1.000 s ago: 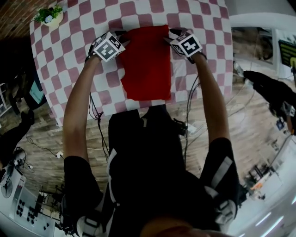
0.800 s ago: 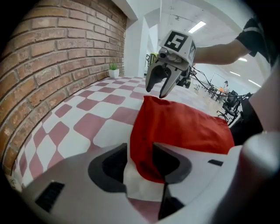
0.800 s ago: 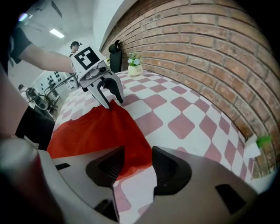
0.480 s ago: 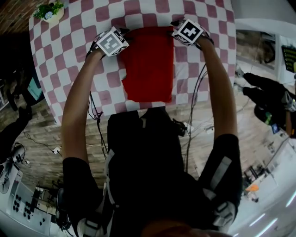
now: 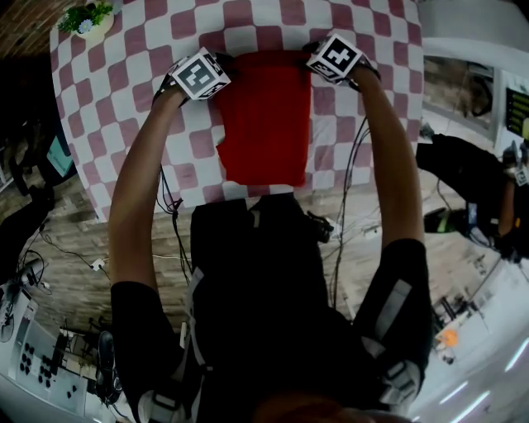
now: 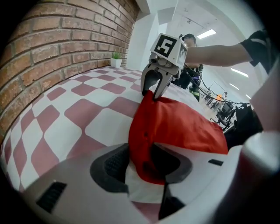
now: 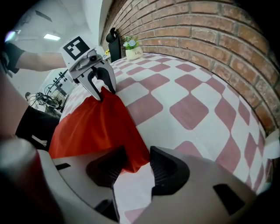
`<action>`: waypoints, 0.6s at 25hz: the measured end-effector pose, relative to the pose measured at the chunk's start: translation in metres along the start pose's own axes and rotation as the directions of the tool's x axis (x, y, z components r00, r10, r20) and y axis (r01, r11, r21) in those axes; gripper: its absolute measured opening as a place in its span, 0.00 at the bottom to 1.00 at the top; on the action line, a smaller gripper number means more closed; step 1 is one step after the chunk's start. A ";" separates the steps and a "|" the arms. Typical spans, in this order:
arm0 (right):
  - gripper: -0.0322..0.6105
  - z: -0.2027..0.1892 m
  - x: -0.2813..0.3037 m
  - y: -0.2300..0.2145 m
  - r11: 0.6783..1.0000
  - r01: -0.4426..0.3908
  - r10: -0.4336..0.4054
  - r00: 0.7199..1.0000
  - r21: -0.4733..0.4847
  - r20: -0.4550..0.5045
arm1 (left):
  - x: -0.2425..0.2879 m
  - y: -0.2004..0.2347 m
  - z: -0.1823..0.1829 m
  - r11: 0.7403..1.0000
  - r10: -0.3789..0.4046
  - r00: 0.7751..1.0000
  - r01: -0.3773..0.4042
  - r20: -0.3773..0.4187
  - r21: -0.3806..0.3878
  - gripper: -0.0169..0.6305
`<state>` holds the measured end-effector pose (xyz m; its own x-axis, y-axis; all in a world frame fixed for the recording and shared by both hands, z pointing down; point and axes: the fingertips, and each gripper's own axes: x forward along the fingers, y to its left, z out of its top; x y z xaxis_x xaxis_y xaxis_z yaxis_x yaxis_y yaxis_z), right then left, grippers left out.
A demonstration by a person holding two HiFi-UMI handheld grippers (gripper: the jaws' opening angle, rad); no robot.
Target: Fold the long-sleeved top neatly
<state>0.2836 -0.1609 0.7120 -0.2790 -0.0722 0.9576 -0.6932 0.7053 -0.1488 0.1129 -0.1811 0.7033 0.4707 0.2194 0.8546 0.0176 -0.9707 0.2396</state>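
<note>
A red long-sleeved top [image 5: 264,116] lies folded into a tall rectangle on the red-and-white checked table [image 5: 124,83]. My left gripper [image 5: 221,61] sits at its far left corner and my right gripper [image 5: 311,51] at its far right corner. In the left gripper view the left gripper [image 6: 142,162] has its jaws wide apart, with the bunched corner of the top [image 6: 179,127] lying between them. The right gripper [image 7: 138,164] also has its jaws apart around its corner of the top [image 7: 96,127]. Each gripper shows in the other's view, fingers spread: right [image 6: 153,89], left [image 7: 101,89].
A small potted plant [image 5: 87,23] stands at the table's far left corner, with a dark container [image 7: 114,43] beside it. A brick wall [image 7: 210,39] runs along the far edge. Cables trail over the wooden floor [image 5: 74,231] below the near edge.
My right gripper has moved away from me, down onto the far right corner of the top. The left gripper has stayed at the far left corner. The top has not shifted.
</note>
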 end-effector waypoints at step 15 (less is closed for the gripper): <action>0.15 0.004 -0.009 0.004 0.996 0.067 -0.066 0.998 -0.056 0.022 | -0.012 -0.003 0.003 0.994 0.027 0.999 -0.024 -0.031 0.107 0.13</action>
<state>0.2810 -0.1604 0.7021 -0.2474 -0.1338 0.9596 -0.6721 0.7371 -0.0705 0.1097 -0.1816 0.6907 0.4430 0.1959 0.8749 0.1003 -0.9805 0.1687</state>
